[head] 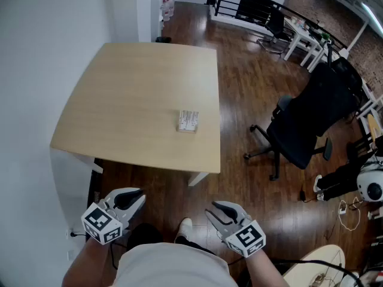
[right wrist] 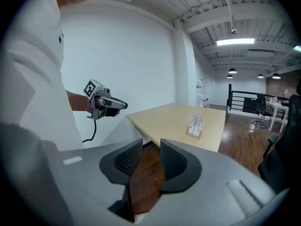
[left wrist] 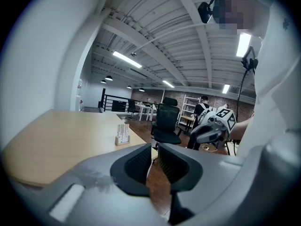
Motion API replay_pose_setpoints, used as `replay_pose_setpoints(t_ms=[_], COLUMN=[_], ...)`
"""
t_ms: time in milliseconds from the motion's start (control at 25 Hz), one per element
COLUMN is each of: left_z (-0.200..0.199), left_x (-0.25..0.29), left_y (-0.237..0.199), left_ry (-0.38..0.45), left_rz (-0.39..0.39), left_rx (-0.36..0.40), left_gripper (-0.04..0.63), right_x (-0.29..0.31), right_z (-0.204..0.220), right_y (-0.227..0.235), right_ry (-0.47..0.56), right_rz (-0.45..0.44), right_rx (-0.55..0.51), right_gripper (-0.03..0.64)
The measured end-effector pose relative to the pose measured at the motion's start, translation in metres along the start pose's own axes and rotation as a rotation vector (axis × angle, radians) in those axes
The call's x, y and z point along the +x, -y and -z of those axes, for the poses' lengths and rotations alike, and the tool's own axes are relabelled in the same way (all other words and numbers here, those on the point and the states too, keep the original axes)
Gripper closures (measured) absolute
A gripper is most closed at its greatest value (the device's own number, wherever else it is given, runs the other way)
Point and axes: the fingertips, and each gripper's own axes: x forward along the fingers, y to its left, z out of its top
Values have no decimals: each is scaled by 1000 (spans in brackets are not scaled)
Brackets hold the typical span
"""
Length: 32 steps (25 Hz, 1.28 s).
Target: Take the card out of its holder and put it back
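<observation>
Both sets of jaws are well apart from the card holder (head: 188, 121). It sits on the desk (head: 125, 94), toward the near right part of the top, a little in from the edge. The left gripper (head: 139, 195) and right gripper (head: 210, 208) hang low in front of the person, off the desk's near edge and over the wood floor (head: 239, 100).

Left gripper view: the jaws are released, with a narrow gap between the pads and only floor showing through. The holder (left wrist: 122, 134) is far beyond the tips, up and left of them. This view also catches the right gripper (left wrist: 194, 135) off to the side and an office chair (left wrist: 165, 121) behind the desk (left wrist: 56, 135).

Right gripper view: the jaws are likewise slightly apart and empty. The holder (right wrist: 195, 125) is ahead and to the right on the desk (right wrist: 164, 117). The left gripper (right wrist: 123, 106) shows against the white wall.

Only the head view gives the holder's position on the desk top. The right gripper view gives the best look at it: a pale low base with a white card (right wrist: 196, 122) standing upright and rows of dark marks on its face. I can't tell the card count.
</observation>
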Motion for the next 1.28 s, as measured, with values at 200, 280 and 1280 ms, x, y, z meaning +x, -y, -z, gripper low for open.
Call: replay_pose_setpoints(t_ms=[200,280,1280], left_z=[-45,-62,-57], left_x=[63,84,337], left_y=[-58,-89,-221], left_ry=[-1,-10,-383], left_rz=[31,47,575], left_rx=[53,64,309], left_gripper=[529,512,469], right_x=[22,33,61], right_z=[-20,-28,-53], right_y=[53,68,94], right_ry=[-14,-29,-125], right_rz=[23,45,589], right_rx=[36,42,415], right_gripper=[495,495,495])
